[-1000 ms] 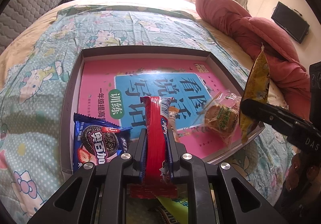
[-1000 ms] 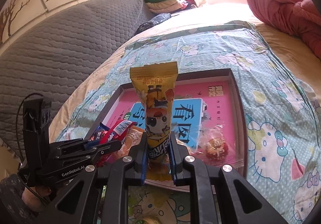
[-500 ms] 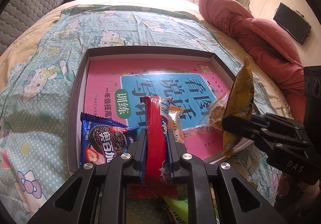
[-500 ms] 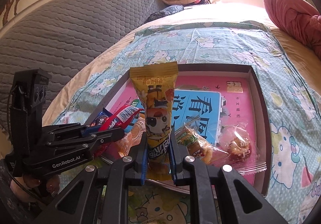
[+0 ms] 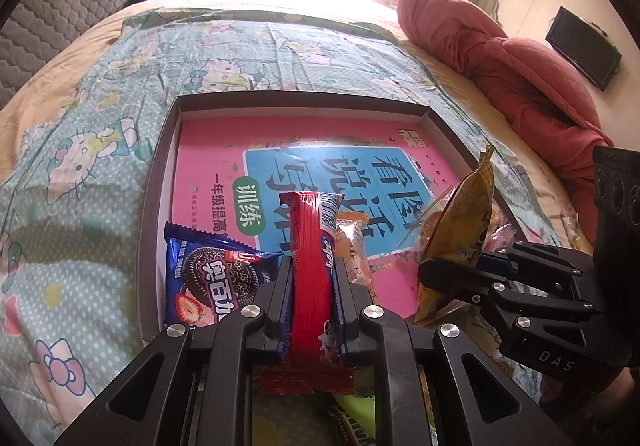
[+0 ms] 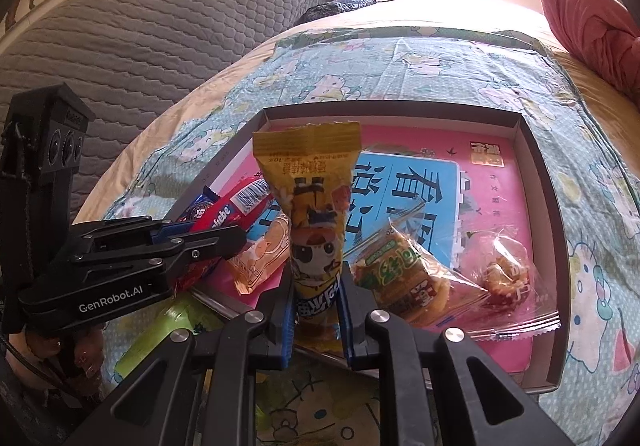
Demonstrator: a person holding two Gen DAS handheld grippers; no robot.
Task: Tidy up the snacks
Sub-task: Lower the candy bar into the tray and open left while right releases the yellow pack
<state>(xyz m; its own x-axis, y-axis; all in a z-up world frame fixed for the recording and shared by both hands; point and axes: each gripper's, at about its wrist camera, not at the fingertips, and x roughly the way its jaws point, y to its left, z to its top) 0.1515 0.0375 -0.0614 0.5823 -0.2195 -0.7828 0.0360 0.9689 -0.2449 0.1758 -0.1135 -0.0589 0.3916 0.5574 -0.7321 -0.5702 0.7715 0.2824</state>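
Note:
My left gripper (image 5: 310, 278) is shut on a red snack packet (image 5: 310, 254), held upright over the near edge of the shallow box (image 5: 160, 174). My right gripper (image 6: 316, 286) is shut on a yellow snack packet (image 6: 312, 198), also upright at the box's near edge; it shows in the left wrist view (image 5: 460, 222) too. In the box lie a blue Oreo pack (image 5: 208, 278), an orange packet (image 6: 260, 258), a clear-wrapped green-label cake (image 6: 404, 274) and a clear-wrapped red pastry (image 6: 500, 270).
The box holds a pink and blue book (image 5: 320, 150) and sits on a Hello Kitty sheet (image 5: 80, 150). A green packet (image 6: 160, 330) lies on the bed below the grippers. A red quilt (image 5: 500, 58) lies to the right, a grey headboard (image 6: 160, 26) to the left.
Both grippers have moved closer together and nearer the box's front edge, each still holding its packet. The yellow packet has come lower and leftward in the left wrist view.

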